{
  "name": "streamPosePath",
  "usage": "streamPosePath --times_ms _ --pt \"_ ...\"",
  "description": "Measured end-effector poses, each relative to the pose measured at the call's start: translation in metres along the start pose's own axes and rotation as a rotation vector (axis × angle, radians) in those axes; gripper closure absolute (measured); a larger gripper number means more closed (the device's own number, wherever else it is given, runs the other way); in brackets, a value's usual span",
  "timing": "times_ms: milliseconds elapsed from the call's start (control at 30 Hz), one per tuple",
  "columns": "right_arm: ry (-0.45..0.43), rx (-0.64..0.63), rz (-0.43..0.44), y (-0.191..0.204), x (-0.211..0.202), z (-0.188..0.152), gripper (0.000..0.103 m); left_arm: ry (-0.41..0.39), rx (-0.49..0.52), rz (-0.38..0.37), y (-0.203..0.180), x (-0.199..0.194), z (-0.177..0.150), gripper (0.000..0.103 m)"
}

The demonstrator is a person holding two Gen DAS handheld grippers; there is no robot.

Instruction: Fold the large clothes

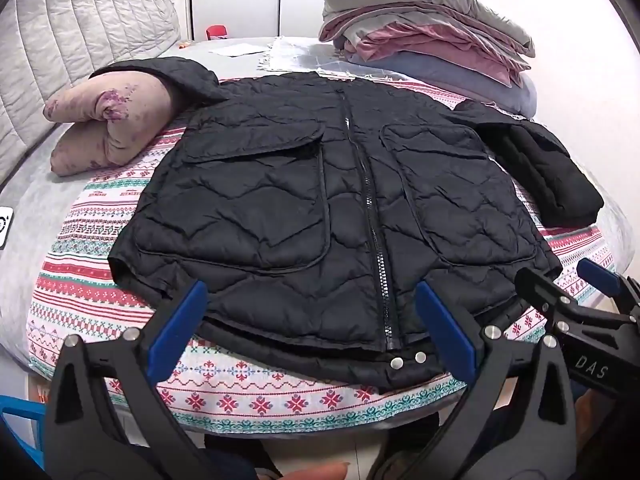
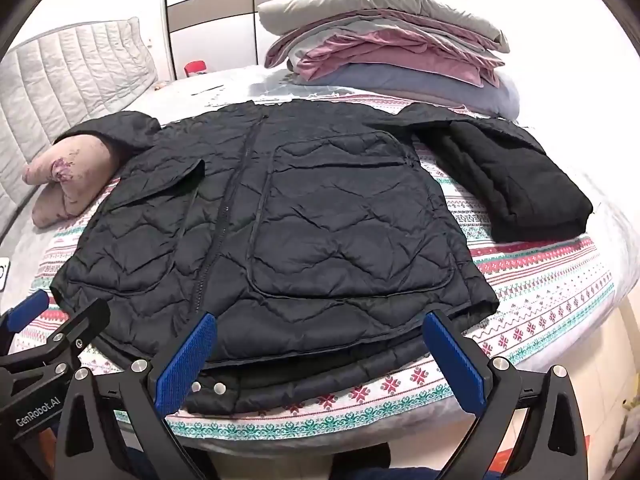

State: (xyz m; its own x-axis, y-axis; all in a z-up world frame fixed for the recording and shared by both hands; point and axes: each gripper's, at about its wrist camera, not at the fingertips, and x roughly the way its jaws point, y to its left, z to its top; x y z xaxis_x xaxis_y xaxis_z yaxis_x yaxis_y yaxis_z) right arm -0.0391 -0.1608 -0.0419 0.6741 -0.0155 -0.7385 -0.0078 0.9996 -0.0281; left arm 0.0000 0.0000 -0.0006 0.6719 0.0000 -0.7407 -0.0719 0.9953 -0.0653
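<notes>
Risk lay chiefly in the quilted black jacket (image 1: 320,200), which was spread front-up and zipped on the patterned blanket (image 1: 100,292) of the bed, its hem at the near edge. The left gripper (image 1: 312,312) and the right gripper (image 2: 320,344) were held just above that hem, each with fingers spread wide and nothing pinched. Only the top layer could be caught, judging by the lower hem layer seen peeking out beneath, so the back panel might be left behind in a fold. The shell looked slick and puffy and could slip free. One sleeve was draped over a pink pillow (image 1: 108,124); it could be dragged along. The other sleeve (image 1: 548,176) lay near the stacked bedding (image 1: 432,40), which a wide swing could disturb.
</notes>
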Motion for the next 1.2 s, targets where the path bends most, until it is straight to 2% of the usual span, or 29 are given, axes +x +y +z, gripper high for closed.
streamPosePath --times_ms 300,533,700,967,1200 --pt "-0.004 -0.007 -0.028 -0.007 0.002 0.005 0.000 0.001 0.002 0.010 0.000 0.002 0.001 0.000" --pt "-0.024 -0.040 -0.109 0.011 -0.007 -0.004 0.000 0.007 0.005 0.011 0.002 0.004 0.000 0.000" --pt "-0.023 -0.024 -0.085 0.010 -0.005 -0.005 0.000 0.012 0.006 0.018 0.002 0.004 -0.001 0.000" --pt "-0.027 -0.050 -0.112 0.011 -0.006 -0.006 0.000 -0.010 -0.018 0.002 0.002 0.006 -0.002 0.000" --pt "-0.018 -0.053 -0.110 0.011 -0.006 -0.006 0.000 0.003 -0.030 0.001 0.002 0.007 -0.002 0.000"
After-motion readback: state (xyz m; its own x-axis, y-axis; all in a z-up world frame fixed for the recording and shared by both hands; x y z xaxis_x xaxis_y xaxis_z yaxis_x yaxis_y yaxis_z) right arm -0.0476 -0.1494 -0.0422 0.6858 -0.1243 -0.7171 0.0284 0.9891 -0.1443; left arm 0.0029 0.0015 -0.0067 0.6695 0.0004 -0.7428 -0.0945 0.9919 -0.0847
